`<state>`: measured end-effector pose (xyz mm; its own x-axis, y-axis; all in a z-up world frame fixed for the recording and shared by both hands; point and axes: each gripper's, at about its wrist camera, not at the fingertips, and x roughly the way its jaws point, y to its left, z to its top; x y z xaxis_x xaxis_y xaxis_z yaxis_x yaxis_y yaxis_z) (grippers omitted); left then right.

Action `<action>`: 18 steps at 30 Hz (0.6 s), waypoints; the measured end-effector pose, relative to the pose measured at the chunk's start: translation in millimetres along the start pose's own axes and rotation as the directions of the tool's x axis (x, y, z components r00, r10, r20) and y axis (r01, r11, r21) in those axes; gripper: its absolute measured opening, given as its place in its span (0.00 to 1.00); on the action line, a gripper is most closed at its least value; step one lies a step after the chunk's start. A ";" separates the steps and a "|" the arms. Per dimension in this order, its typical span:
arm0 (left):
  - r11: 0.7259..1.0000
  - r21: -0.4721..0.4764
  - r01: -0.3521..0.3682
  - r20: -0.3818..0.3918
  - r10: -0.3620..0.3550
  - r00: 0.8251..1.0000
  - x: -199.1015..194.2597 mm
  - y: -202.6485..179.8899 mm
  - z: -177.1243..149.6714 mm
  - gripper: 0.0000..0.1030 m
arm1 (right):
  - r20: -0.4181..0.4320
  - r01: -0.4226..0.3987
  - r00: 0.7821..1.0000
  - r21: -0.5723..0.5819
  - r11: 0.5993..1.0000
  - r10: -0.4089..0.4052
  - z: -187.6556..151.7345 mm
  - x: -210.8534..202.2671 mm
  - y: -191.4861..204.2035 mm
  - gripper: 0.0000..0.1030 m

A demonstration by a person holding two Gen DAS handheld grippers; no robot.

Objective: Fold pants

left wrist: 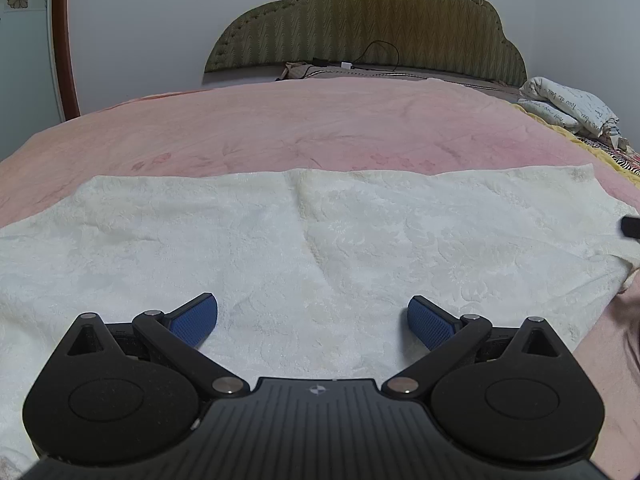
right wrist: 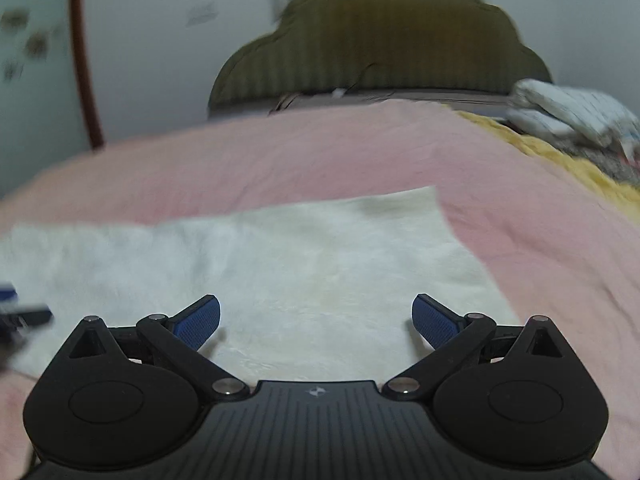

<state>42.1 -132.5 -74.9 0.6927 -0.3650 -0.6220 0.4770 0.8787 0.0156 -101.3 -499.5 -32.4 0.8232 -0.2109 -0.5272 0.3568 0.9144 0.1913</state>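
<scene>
The white fleecy pants (left wrist: 280, 240) lie spread flat on the pink bedspread (left wrist: 280, 128), with a lengthwise crease down the middle. My left gripper (left wrist: 313, 322) is open and empty, low over the near part of the pants. My right gripper (right wrist: 316, 322) is open and empty, over the right end of the pants (right wrist: 300, 264); this view is blurred. The right gripper's tip shows at the right edge of the left wrist view (left wrist: 631, 227), and the left gripper shows at the left edge of the right wrist view (right wrist: 16, 316).
A padded olive headboard (left wrist: 380, 24) stands at the far end of the bed. A folded white printed quilt (left wrist: 568, 106) and a yellow blanket edge (right wrist: 560, 160) lie at the far right. A cable and charger (left wrist: 348, 65) rest by the headboard.
</scene>
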 end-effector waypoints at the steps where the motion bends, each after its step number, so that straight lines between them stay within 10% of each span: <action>1: 1.000 0.000 0.000 0.000 0.000 1.000 -0.1 0.2 -0.1 1.00 | 0.008 -0.009 1.000 0.075 0.997 0.008 -1.4 -9.9 -10.7 1.00; 9: 1.000 0.000 0.000 0.000 0.000 1.000 0.0 0.6 -0.1 1.00 | -0.077 -0.169 0.970 0.466 0.869 0.230 -20.9 -17.4 -57.0 1.00; 18: 1.000 -0.001 0.001 0.000 -0.001 1.000 0.3 0.7 -0.2 1.00 | 0.064 -0.205 0.978 0.457 0.866 0.197 -9.1 22.4 -60.6 1.00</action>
<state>42.5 -132.0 -75.3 0.6924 -0.3660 -0.6218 0.4774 0.8786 0.0144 -108.5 -556.5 -63.3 0.9041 -0.0482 -0.4246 0.3421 0.6771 0.6516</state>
